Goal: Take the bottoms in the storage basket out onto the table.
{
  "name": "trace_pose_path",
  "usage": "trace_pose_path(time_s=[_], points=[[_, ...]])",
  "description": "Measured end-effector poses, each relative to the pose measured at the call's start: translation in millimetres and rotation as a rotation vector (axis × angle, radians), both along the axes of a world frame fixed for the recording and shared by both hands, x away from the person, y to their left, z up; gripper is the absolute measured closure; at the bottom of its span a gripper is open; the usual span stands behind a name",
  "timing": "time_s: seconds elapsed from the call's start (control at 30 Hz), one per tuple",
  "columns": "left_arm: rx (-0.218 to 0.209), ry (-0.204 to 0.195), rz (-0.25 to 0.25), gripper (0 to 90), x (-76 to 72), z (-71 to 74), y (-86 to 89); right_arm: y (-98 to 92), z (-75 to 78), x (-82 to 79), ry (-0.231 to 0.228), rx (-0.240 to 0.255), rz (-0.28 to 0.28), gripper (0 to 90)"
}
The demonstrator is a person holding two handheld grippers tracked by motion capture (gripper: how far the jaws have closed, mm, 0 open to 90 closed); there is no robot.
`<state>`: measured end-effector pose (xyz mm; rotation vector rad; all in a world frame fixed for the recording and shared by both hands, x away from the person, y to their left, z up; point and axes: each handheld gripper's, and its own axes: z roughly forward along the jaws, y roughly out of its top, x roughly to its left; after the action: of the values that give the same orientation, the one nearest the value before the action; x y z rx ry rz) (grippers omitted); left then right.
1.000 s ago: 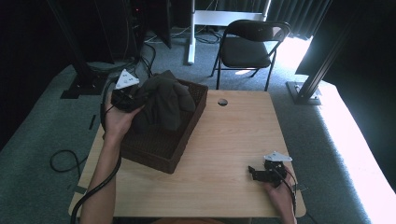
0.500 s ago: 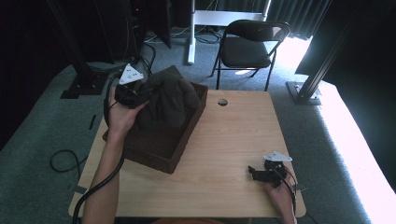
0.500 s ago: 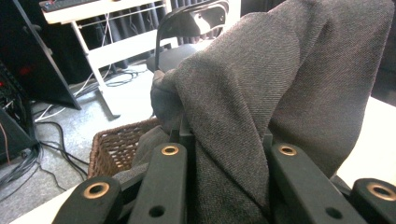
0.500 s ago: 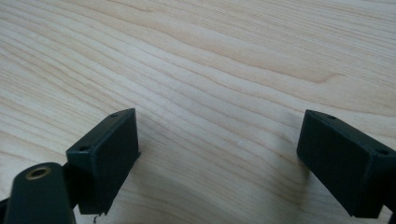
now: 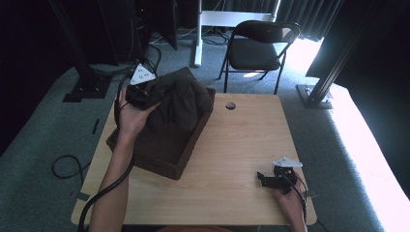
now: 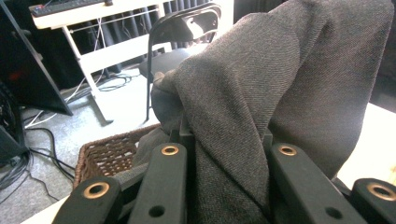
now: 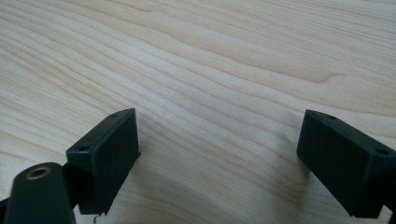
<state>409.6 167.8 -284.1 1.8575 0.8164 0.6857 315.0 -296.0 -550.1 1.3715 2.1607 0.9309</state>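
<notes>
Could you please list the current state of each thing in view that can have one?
Left tongs: shut on the grey cloth.
Grey cloth: lifted, bunched, draping into the basket.
Wicker basket: upright on the table.
Right tongs: open, empty, over bare table.
Folding chair: unfolded, unoccupied.

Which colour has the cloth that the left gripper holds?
Dark grey-brown cloth, with a fine woven twill texture; left gripper view shows it best.

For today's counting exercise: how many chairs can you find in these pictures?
1. A black folding chair stands on the carpet beyond the table's far edge; the left claw view shows it too. Others may be hidden in the dark.
</notes>
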Motion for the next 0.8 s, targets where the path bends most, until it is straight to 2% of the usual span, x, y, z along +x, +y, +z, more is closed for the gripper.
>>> trace_pose_path(time_s=[0.57,0.8], points=[[0.010,-0.006,-0.039,76.3,7.5,5.8,-26.9,-0.1,0.0,-0.5,0.000,0.000,0.000,12.4],[0.005,-0.001,-0.058,76.4,10.2,2.3,-39.6,-0.2,-0.1,-1.1,-0.001,0.000,0.000,12.4]])
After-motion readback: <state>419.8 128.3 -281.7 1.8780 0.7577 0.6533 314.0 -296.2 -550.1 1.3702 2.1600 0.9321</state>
